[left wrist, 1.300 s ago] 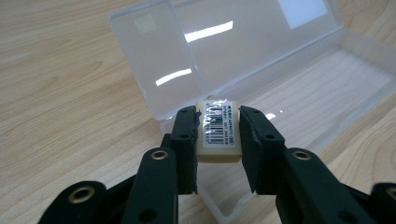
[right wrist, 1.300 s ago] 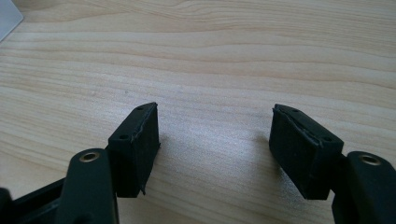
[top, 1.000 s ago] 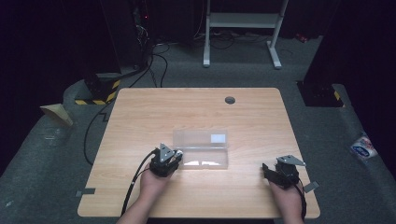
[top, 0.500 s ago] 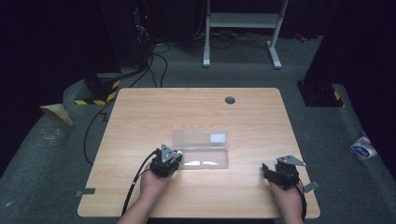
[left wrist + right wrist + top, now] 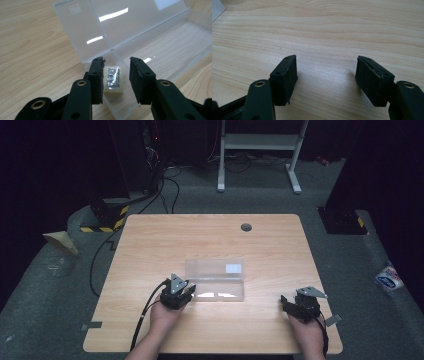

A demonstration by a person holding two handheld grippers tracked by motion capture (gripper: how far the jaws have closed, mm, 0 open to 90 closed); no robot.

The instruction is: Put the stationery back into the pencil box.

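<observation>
Pale wood table carries an open clear box, where an eraser lies released at its end between the left gripper's just-parted jaws, best widened before lifting, while the right gripper is held open and empty.
</observation>
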